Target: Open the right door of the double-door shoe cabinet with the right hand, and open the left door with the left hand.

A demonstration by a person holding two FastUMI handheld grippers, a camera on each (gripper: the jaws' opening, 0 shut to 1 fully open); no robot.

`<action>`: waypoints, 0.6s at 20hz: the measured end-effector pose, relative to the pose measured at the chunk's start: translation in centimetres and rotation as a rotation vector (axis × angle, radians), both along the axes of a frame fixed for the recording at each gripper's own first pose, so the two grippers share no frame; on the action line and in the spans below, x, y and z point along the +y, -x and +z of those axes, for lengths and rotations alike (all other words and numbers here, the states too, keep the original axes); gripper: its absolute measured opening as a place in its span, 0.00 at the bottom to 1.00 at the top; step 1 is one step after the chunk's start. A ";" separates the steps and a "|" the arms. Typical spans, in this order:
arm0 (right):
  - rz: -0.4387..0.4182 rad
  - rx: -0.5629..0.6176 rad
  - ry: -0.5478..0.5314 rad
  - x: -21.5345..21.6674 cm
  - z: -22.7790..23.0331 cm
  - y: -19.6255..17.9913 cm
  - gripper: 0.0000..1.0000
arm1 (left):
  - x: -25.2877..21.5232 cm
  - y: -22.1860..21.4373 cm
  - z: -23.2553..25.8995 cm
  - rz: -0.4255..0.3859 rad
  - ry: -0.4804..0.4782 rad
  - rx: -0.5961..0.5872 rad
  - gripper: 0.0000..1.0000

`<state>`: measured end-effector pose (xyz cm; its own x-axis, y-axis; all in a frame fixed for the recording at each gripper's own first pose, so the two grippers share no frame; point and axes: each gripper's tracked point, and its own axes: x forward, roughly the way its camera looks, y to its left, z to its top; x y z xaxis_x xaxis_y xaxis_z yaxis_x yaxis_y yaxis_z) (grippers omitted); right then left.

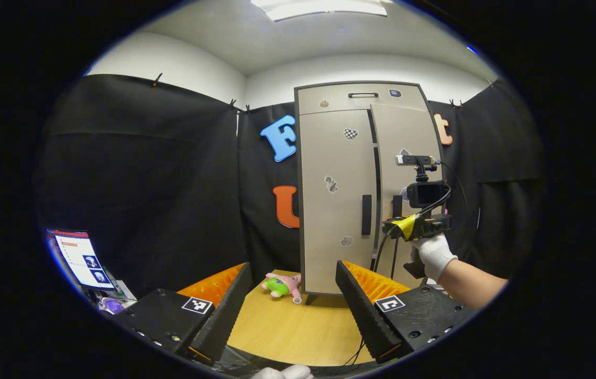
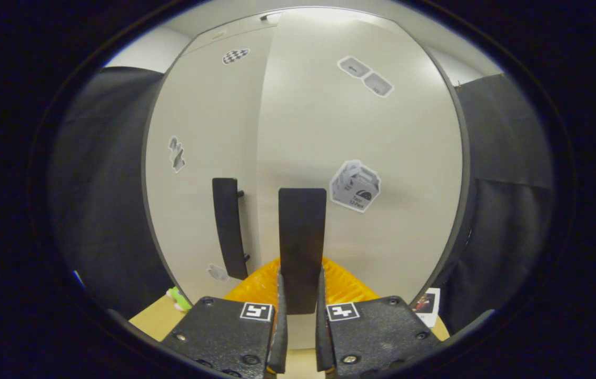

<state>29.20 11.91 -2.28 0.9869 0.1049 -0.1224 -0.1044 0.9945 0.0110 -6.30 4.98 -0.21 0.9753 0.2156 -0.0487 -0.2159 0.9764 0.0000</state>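
Black-draped booth, shoe cabinet (image 1: 361,184) upright on the bench (image 1: 298,329). Right gripper (image 2: 301,321) pinches the right door's handle (image 2: 302,247), door slightly ajar; left gripper (image 1: 292,300) hangs back, fingers spread. Pulling crooked could slip the pinch.

Setting: a recording booth for staged household tasks, not a lived-in home.
Walls: black cloth (image 1: 145,173) clipped up below white room walls and a ceiling light panel (image 1: 324,7).
Furnishing: one shoe cabinet (image 1: 337,195) on a wooden tabletop (image 1: 298,329) — stickers dot its doors.
Equipment: a lit laptop screen (image 1: 79,258) at the side — cables trail nearby.
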 end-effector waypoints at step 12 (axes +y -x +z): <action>-0.067 -0.006 0.020 -8.8 -0.4 10.7 0.19 | -3.3 2.3 -0.2 -0.164 0.021 -0.016 0.96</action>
<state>18.51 3.12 -2.72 0.9923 0.0362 -0.1182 -0.0376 0.9992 -0.0098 -8.64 1.68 -0.43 0.9980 0.0527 -0.0355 -0.0536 0.9983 -0.0225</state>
